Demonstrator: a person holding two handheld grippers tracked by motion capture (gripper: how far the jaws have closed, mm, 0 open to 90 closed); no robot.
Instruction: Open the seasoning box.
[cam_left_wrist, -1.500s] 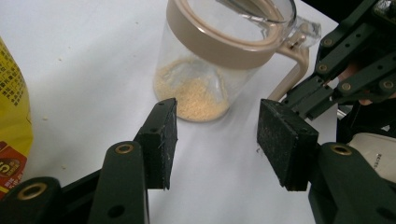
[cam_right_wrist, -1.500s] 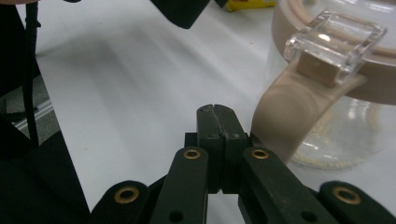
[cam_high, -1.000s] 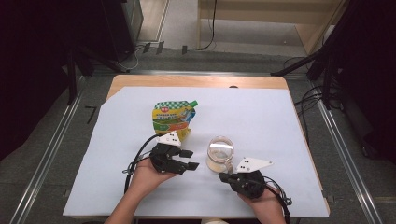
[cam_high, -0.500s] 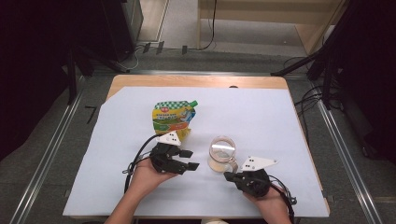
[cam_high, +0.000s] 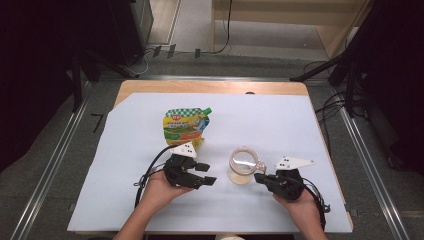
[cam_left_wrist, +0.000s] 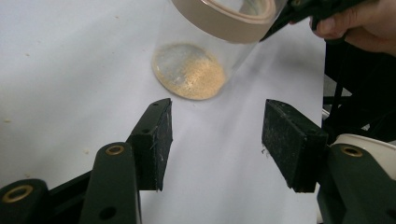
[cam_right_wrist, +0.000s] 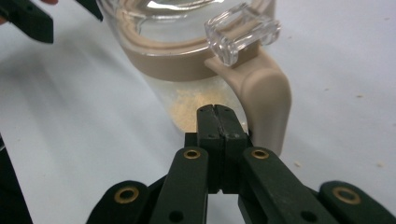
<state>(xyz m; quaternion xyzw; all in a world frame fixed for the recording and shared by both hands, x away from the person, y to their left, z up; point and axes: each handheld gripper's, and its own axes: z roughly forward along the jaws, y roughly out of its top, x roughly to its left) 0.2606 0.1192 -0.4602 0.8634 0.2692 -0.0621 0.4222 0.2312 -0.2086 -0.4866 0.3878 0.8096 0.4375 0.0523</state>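
Beside the jar (cam_right_wrist: 187, 56), right gripper (cam_right_wrist: 217, 114) jaws pressed together (empty); left gripper (cam_left_wrist: 217, 135) jaws apart, empty.

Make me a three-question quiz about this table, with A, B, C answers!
1. Where does the pouch lie?
A. Beyond the left gripper
B. Inside the jar
C. On the floor

2. What colour is the band around the top of the jar?
A. Blue
B. Beige
C. Red

3. How do the jaws of the right gripper stand?
A. Wide apart
B. Clamped on the pouch
C. Pressed together

Answers: 1 A, the high view shows it farther up the table than that gripper. 2 B, the right gripper view shows a beige band and handle. 3 C, the two pads meet with nothing between them.
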